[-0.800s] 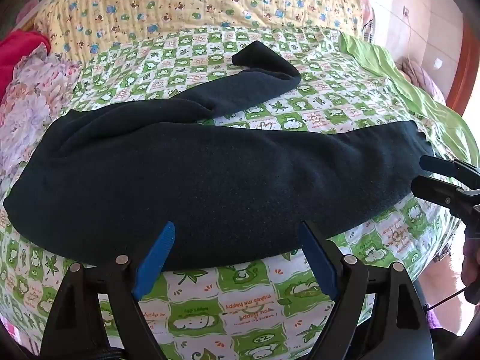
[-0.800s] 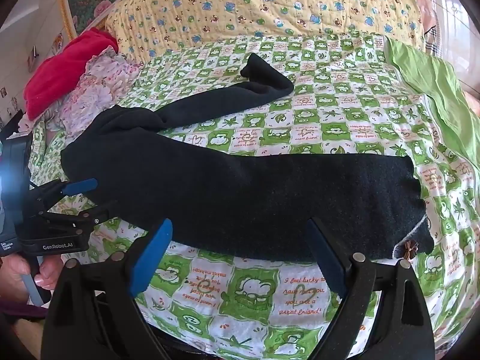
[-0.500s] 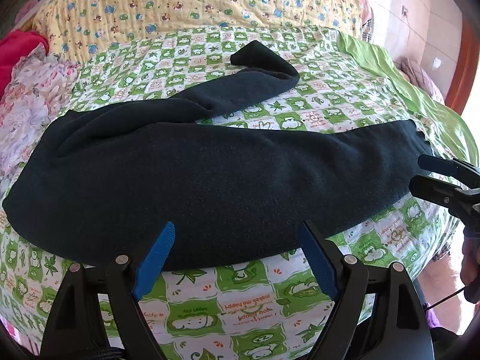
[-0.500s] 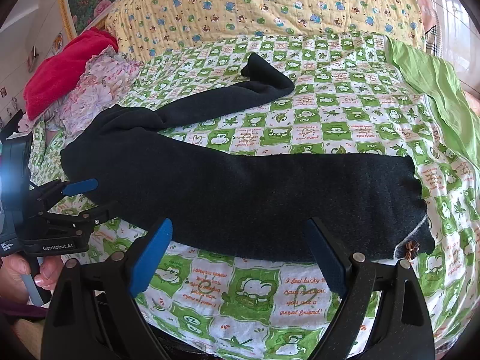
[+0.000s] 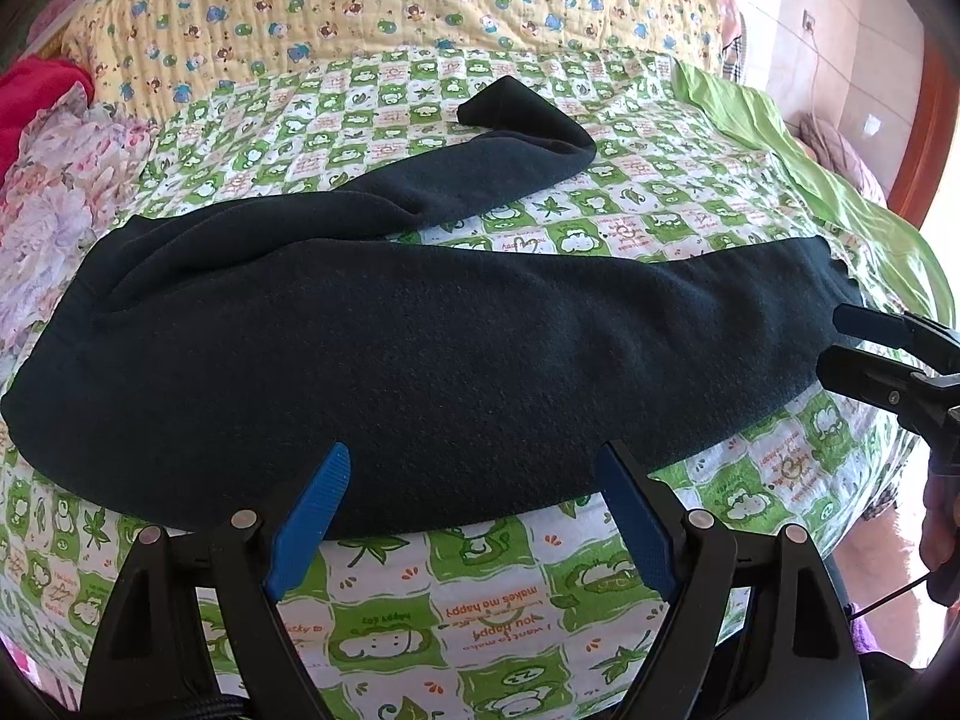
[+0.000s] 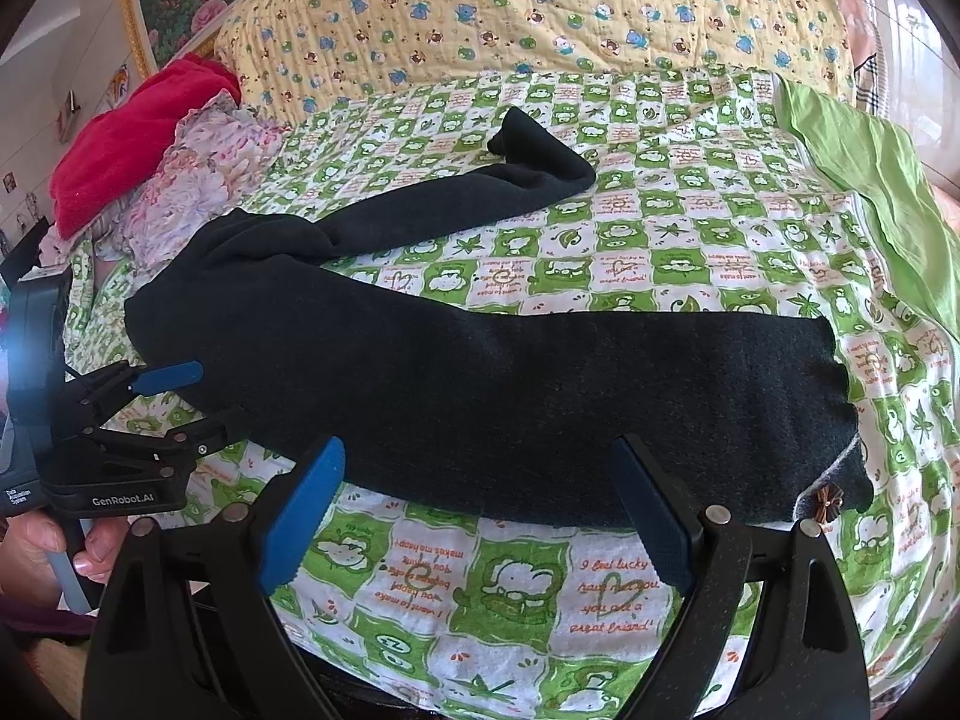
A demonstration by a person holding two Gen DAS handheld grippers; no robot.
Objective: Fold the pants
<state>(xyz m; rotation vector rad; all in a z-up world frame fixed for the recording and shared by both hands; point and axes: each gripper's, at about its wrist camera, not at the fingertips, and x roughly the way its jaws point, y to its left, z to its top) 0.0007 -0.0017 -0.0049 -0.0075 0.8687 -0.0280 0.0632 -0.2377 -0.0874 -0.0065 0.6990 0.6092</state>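
- Little has moved since the earlier frames: the left gripper [image 5: 474, 516] has crept slightly nearer the pants, and the right gripper [image 6: 480, 510] sits as it did.
- Both grippers have their blue-padded fingers spread wide apart, holding nothing, each hovering at the near edge of the bed.
- Directly ahead of both grippers lie the dark navy fleece pants [image 5: 420, 360], spread flat across the green-and-white checked cartoon bedsheet [image 5: 480, 618].
- The left gripper faces the waist end; the right gripper faces the near leg, whose cuff [image 6: 834, 480] lies ahead and to its right.
- Seen from the left wrist, the right gripper's fingertips sit at the far right, touching or just beside the cuff; which one, I cannot tell.
- Farther ahead, the other leg [image 6: 480, 192] angles away, its end folded over on the sheet.
- To the far left rest a pink floral cloth [image 6: 192, 192] and a red cloth [image 6: 138, 126].
- Beyond everything lies a yellow quilt with small animal prints [image 6: 540, 18]; a plain green sheet [image 6: 870, 180] runs along the right.
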